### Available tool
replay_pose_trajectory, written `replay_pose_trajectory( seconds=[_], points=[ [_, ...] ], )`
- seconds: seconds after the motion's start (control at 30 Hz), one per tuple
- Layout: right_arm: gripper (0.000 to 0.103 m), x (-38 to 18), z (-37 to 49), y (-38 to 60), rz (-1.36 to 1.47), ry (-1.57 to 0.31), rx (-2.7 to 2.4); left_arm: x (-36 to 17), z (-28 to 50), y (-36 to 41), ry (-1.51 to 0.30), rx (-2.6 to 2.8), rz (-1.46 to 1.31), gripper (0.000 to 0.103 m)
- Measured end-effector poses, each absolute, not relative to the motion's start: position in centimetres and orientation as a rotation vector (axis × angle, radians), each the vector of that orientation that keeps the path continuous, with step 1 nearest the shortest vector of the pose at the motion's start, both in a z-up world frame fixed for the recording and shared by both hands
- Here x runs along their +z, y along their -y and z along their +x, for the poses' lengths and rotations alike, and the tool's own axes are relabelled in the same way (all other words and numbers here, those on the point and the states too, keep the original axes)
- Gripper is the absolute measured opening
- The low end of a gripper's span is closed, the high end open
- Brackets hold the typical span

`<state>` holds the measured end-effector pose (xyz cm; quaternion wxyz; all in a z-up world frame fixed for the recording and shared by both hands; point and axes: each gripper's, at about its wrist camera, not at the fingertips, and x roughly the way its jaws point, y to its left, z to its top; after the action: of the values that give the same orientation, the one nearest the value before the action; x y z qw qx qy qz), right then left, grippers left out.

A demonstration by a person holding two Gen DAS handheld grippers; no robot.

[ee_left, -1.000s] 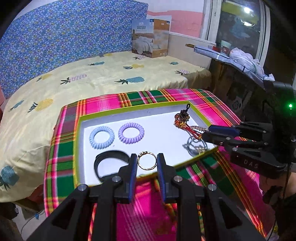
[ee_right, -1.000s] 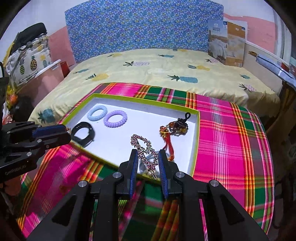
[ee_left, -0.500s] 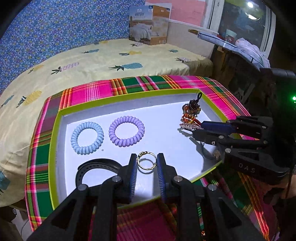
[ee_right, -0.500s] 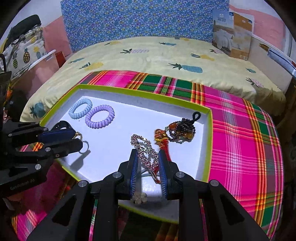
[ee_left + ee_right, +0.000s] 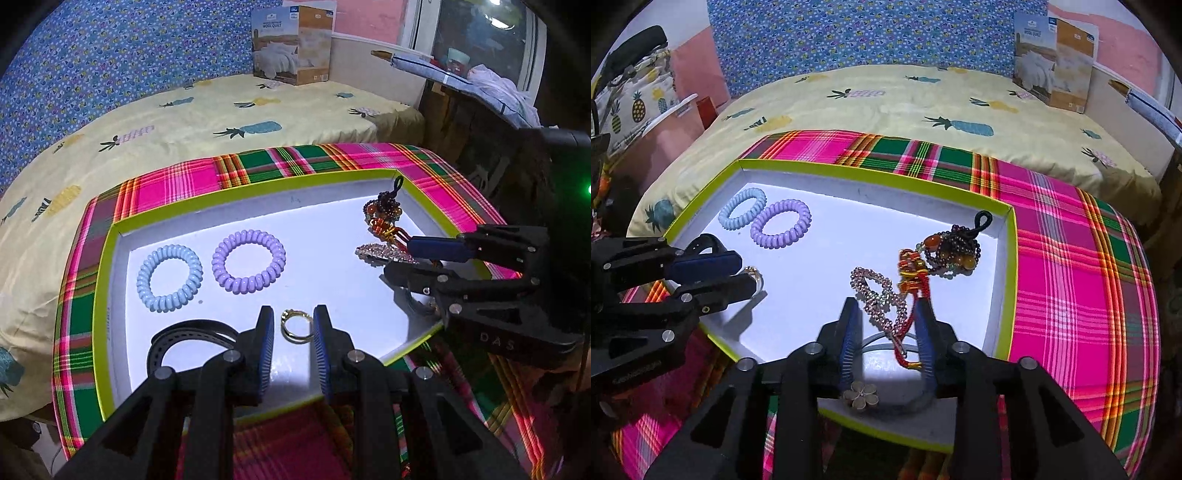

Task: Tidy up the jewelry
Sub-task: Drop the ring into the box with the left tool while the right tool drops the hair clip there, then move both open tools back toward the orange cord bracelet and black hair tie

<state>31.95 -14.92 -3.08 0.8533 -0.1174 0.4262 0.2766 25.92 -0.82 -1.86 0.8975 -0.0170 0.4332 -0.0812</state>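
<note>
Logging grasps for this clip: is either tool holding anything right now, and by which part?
Left tool pinches the gold ring across its band; right tool grips the rhinestone hair clip near its narrow end.

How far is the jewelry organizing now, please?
Already lying in the tray: blue coil, purple coil, black band, beaded charm. In hand: left claw brackets the gold ring; right claw brackets the rhinestone clip. Left: setting both down.
</note>
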Motion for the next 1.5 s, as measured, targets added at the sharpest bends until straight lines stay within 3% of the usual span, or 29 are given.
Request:
replay_pose_trajectory(
  seconds=[0.63,1.5],
  points=[
    [0.036,1.3,23.9,18.0,-0.162,-0.812,0.586,2.0,18.1,-1.0,-0.811,-0.118,-0.079,0.025],
    [0.036,1.6,11.4,19.3,-0.141,-0.795,0.634,2.6,6.2,-1.3,-0.760,-0.081,-0.134,0.025]
  ],
)
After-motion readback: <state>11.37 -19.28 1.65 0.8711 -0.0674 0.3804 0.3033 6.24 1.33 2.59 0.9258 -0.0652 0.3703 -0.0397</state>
